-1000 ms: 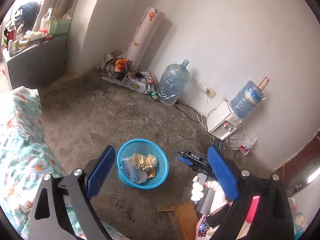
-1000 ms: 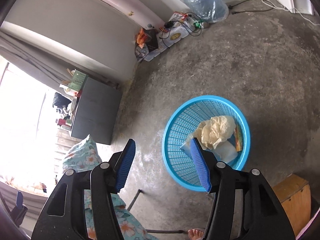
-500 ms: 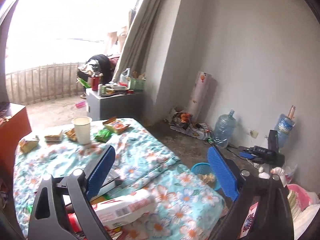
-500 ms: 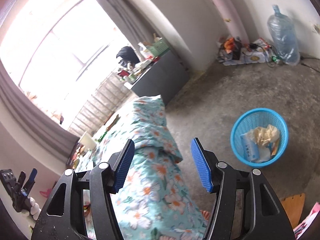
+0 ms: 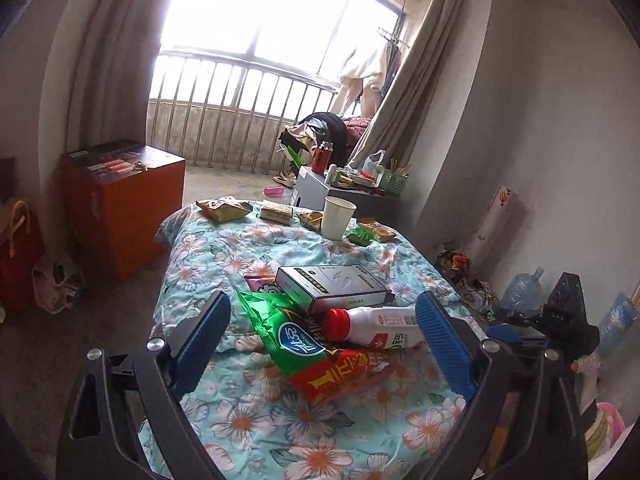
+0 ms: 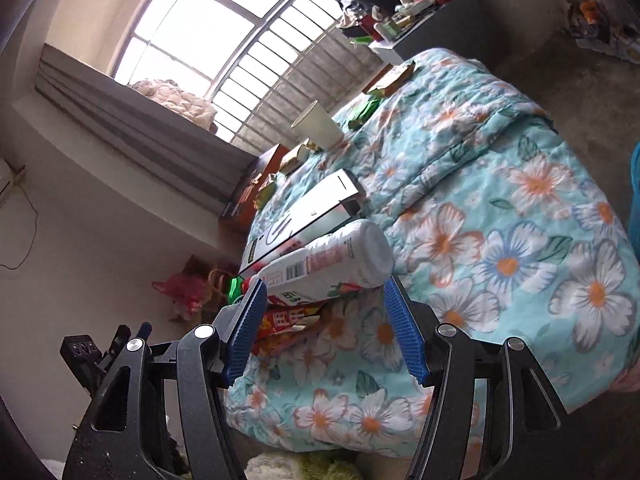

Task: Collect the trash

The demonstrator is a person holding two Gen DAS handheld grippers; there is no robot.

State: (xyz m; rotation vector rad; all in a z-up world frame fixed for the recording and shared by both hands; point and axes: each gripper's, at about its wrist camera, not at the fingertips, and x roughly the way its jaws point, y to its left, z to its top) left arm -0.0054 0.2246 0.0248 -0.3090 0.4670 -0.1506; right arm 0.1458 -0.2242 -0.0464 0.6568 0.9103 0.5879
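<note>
Covering table: floral cloth (image 5: 248, 248), littered; barred window (image 5: 256, 44) behind; both grippers' fingers spread, empty.

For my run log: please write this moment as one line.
phase: reaching for trash | left gripper: open, empty | right gripper: open, empty, facing white bottle | bottle lying on red snack bag on floral cloth

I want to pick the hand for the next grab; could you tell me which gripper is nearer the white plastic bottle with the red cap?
Right. The right gripper almost straddles the bottle; the left gripper sits farther back.
</note>
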